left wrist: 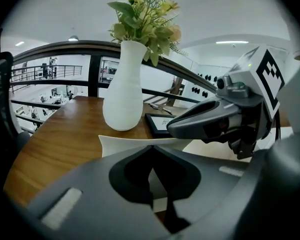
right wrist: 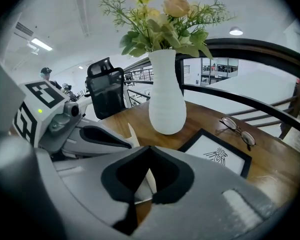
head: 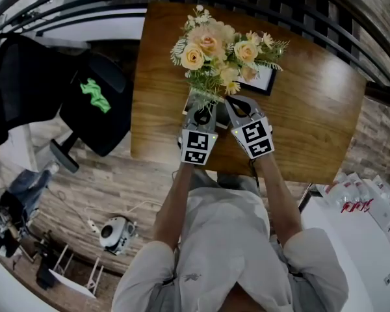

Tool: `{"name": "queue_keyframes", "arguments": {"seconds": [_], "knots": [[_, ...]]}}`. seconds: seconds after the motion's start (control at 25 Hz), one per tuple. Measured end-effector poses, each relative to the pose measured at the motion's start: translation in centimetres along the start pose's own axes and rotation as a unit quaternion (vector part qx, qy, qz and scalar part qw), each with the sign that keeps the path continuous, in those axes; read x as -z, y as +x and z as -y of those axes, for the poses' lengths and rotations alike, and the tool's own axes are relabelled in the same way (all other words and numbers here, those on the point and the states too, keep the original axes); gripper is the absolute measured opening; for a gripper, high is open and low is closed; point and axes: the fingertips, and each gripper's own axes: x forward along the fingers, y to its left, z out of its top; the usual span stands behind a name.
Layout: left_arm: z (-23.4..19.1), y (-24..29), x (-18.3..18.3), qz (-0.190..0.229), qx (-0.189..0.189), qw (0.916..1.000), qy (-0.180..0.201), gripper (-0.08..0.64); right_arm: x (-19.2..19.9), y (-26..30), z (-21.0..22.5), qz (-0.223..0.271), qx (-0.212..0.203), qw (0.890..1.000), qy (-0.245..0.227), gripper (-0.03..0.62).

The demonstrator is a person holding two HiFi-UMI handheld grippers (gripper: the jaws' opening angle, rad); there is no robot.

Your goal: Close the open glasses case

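Two grippers: side by side over the near part of the bench (head: 312, 116), marker cubes toward the person, tips toward the vase (left wrist: 124, 91).
Left gripper (left wrist: 151, 150): jaws together at the tips with nothing clamped between them; white showed through the hollow behind the tips.
Right gripper (right wrist: 150, 149): jaws likewise met at the tips, empty; a white wedge showed through its hollow too.
Glasses case (left wrist: 121, 143): white, open, on the bench just on the near side of the vase, under both sets of tips; a pale flap of it rose beyond them. Whether either gripper touched it could not be told.
Flowers (head: 221, 47): yellow and peach blooms with green sprigs, standing in the white ribbed vase.
Picture frame (right wrist: 217, 156): black, flat on the bench just right of the vase, with a small dark drawing on white.
Glasses (right wrist: 237, 129): thin-rimmed, on the wood beyond the frame, well apart from the case.
Chair (head: 94, 109): black with a green mark, on the floor left of the bench.
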Motion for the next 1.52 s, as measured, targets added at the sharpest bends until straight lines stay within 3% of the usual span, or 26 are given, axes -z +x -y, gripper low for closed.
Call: {"name": "queue_keyframes", "arguments": {"seconds": [1.52], "knots": [[1.1, -2.4, 3.0, -0.005, -0.001, 0.9999, -0.011, 0.020, 2.6, -0.9, -4.8, -0.018, -0.028, 0.999, -0.002, 0.003]]}}
